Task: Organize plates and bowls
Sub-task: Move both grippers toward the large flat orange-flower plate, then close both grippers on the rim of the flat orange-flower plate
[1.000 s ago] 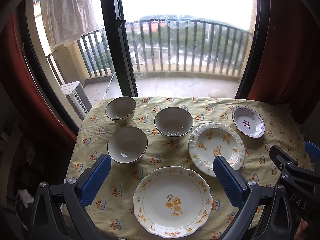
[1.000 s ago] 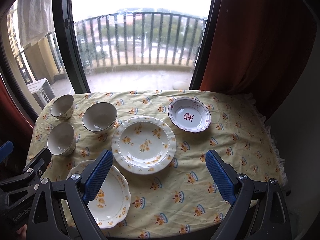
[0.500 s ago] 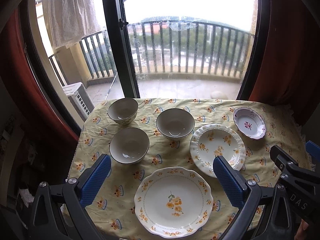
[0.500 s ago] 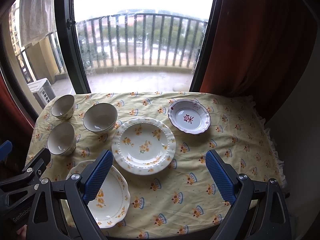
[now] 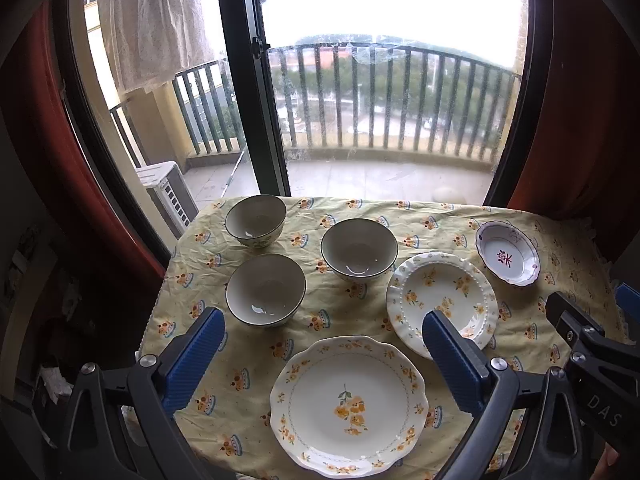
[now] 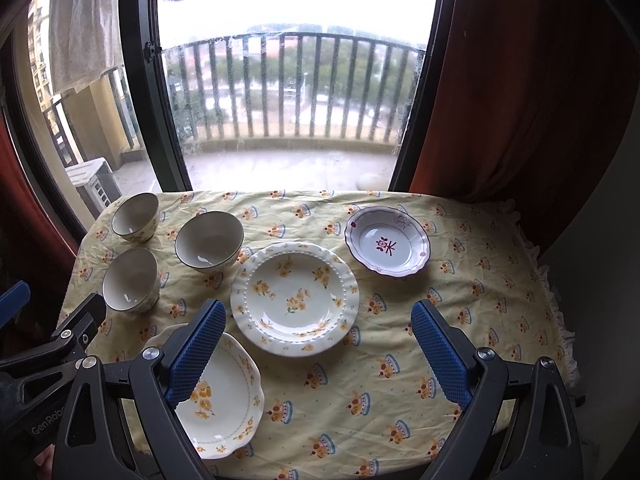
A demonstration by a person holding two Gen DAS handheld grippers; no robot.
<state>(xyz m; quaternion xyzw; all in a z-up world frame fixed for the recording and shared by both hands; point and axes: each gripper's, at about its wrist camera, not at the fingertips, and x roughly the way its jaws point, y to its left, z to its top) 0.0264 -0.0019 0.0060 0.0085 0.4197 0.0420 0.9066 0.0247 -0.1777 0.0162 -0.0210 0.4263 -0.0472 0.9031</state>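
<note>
- On the desk (image 6: 460, 300), under a yellow patterned tablecloth (image 5: 332, 312), six dishes lie apart from one another, none stacked.
- Three bowls sit in a cluster at the left: a far bowl (image 5: 256, 220) near the back corner, a near bowl (image 5: 265, 289) in front of it, and a middle bowl (image 5: 359, 249) to their right.
- All three bowls stand upright and look empty, with pale insides and dark rims.
- Just right of the middle bowl lies a deep flowered plate (image 6: 295, 298) with a beaded rim and yellow blossoms.
- Closest to the front edge lies a large scalloped plate (image 5: 348, 404), with an orange flower spray at its centre.
- Toward the far right lies a small purple-rimmed dish (image 6: 387, 241) with a red mark in its centre.
- Hovering above the front edge, the left claw (image 5: 320, 344) has its blue fingers spread wide and holds nothing; the large scalloped plate shows between them.
- Beside it, the right claw (image 6: 318, 338) is likewise spread wide and holds nothing, framing the deep flowered plate and bare cloth.
- Each claw's black frame appears at the edge of the other's view.
- Beyond the desk is a glass balcony door (image 6: 280, 92), with a railing (image 5: 392, 100) and trees outside.
- Dark red curtains (image 6: 520, 80) hang at the right, and a pale lace curtain (image 5: 152, 20) at the upper left.
</note>
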